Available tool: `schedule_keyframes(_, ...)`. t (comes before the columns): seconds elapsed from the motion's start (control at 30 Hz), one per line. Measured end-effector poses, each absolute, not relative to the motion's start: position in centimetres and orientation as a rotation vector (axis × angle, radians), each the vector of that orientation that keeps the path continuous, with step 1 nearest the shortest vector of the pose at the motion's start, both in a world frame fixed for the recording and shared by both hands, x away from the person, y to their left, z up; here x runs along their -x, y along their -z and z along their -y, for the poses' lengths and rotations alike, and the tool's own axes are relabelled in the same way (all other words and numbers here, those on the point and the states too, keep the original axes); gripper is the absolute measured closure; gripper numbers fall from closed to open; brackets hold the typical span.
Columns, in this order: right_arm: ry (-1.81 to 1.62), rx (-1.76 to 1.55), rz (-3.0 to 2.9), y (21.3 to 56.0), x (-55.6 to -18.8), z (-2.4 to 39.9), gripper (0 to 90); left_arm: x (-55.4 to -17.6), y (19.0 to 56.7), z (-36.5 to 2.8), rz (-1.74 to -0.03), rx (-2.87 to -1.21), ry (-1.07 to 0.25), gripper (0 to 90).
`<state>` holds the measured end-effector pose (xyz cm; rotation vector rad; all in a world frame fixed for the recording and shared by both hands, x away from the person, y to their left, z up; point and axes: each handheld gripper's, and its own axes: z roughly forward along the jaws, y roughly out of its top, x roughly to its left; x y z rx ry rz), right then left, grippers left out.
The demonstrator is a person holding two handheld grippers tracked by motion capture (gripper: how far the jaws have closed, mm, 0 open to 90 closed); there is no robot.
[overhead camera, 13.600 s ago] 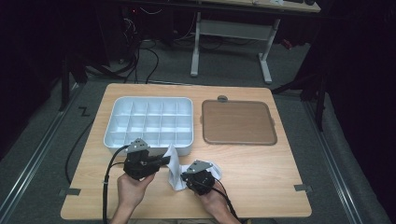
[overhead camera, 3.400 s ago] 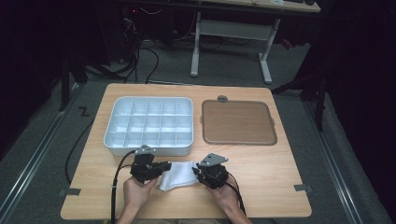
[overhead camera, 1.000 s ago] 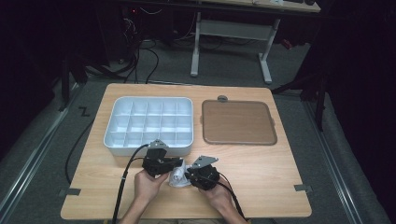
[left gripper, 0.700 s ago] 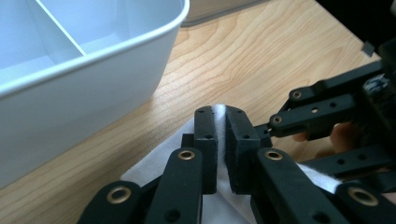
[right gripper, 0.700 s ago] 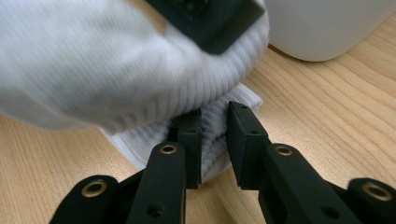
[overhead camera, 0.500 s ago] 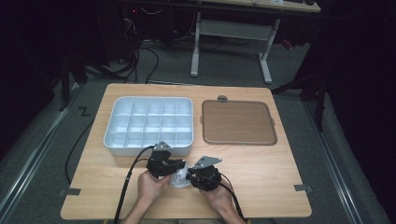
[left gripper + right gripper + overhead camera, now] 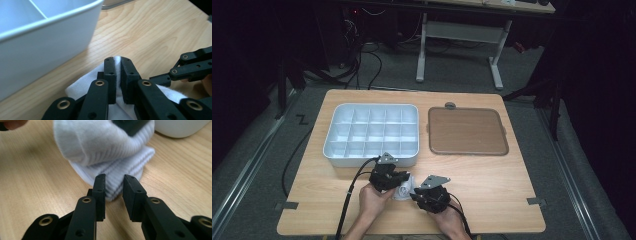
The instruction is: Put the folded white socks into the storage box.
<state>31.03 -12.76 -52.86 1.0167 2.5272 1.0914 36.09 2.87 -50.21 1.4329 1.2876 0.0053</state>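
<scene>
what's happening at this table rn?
A person is working a white sock on the near edge of the wooden table with a tool in each hand. The left tool is shut on a fold of the sock, just in front of the white compartment tray. The right tool has just been opening: its jaws stand apart at the sock's ribbed edge, not pressing it. The brown tray sits to the right of the white one.
</scene>
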Motion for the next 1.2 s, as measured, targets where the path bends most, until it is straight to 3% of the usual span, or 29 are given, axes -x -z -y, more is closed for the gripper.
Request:
schedule_keyframes(0.33, -1.055, -0.969, -2.516, 52.9, -32.5, 11.6, 75.5, -37.3, 50.4, -3.8, -1.313, -1.387, -0.037, 84.6)
schedule_keyframes(0.67, -1.049, -0.951, -2.516, 52.9, -32.8, 11.4, 75.6, -37.1, 51.3, -2.8, -1.283, -1.447, -0.063, 84.8)
schedule_keyframes(0.87, -1.038, -0.95, -2.514, 52.8, -32.7, 11.4, 72.5, -37.0, 51.2, -2.8, -1.273, -1.448, -0.079, 83.9)
schedule_keyframes(0.97, -1.033, -0.965, -2.514, 52.8, -32.5, 11.6, 69.3, -36.8, 50.9, -2.8, -1.272, -1.43, -0.073, 80.6)
schedule_keyframes(1.2, -1.081, -1.02, -2.485, 52.3, -32.2, 12.9, 68.7, -36.5, 50.2, -3.4, -1.263, -1.413, -0.066, 62.9)
